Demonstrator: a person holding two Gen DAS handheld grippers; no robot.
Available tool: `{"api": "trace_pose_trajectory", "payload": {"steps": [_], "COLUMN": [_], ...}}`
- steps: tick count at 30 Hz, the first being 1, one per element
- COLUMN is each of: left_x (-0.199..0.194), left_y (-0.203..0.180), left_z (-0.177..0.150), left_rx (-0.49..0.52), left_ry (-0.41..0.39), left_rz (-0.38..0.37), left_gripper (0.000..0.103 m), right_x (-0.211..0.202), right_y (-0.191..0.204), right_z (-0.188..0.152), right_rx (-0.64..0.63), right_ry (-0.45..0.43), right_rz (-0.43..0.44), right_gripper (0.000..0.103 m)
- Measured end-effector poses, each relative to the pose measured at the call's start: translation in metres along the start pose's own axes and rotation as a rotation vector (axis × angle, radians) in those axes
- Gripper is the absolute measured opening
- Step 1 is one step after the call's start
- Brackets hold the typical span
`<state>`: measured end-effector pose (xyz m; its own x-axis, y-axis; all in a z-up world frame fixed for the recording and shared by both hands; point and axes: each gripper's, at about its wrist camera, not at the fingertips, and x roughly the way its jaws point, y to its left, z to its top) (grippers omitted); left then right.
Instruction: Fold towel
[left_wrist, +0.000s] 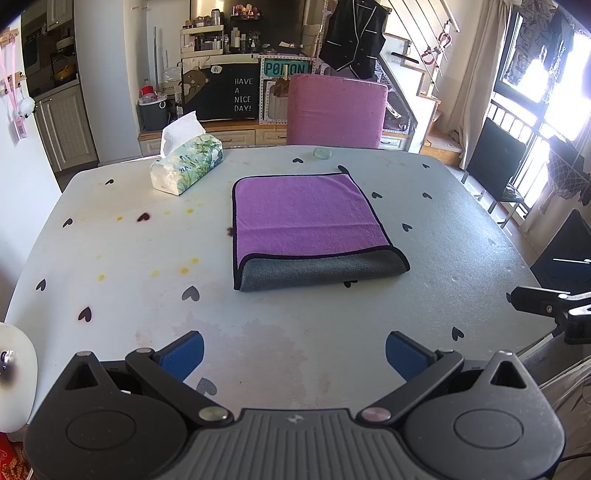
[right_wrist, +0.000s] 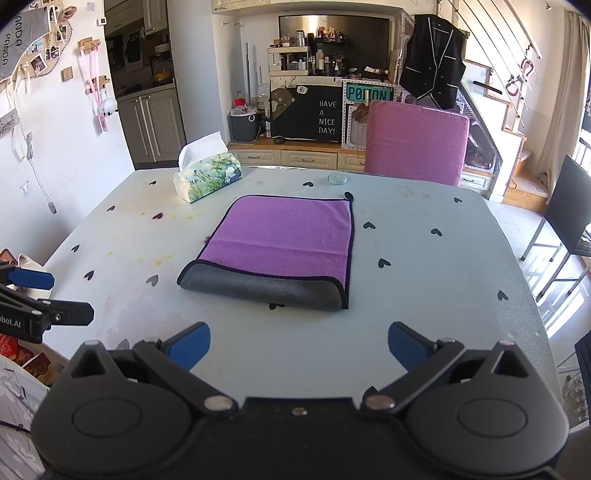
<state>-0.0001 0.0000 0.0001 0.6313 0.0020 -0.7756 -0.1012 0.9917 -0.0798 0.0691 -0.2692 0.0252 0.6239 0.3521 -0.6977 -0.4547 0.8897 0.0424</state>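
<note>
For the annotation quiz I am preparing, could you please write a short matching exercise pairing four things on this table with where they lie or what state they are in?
Things:
1. towel
2. tissue pack
3. small round lid
4. left gripper

Descriptions:
A. far edge of the table, near the pink chair
B. open, holding nothing
C. folded, grey underside showing along the near edge
D. far left corner, a sheet sticking up

Pairs: 1-C, 2-D, 3-A, 4-B
</note>
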Motion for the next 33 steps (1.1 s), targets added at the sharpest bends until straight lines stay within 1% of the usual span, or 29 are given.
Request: {"api": "trace_pose_trajectory", "payload": {"steps": [33], "left_x": [0.0003], "left_y": [0.0032], "left_z": [0.0019], "left_rx": [0.002], "left_ry": [-0.001], "left_rz": [0.0], "left_gripper": [0.103], "right_x": [0.0005], "right_y": [-0.0001], "right_z": [0.0002], "right_rx": [0.001], "right_ry": [0.003], "right_rz": [-0.002], "right_gripper": [0.103]}}
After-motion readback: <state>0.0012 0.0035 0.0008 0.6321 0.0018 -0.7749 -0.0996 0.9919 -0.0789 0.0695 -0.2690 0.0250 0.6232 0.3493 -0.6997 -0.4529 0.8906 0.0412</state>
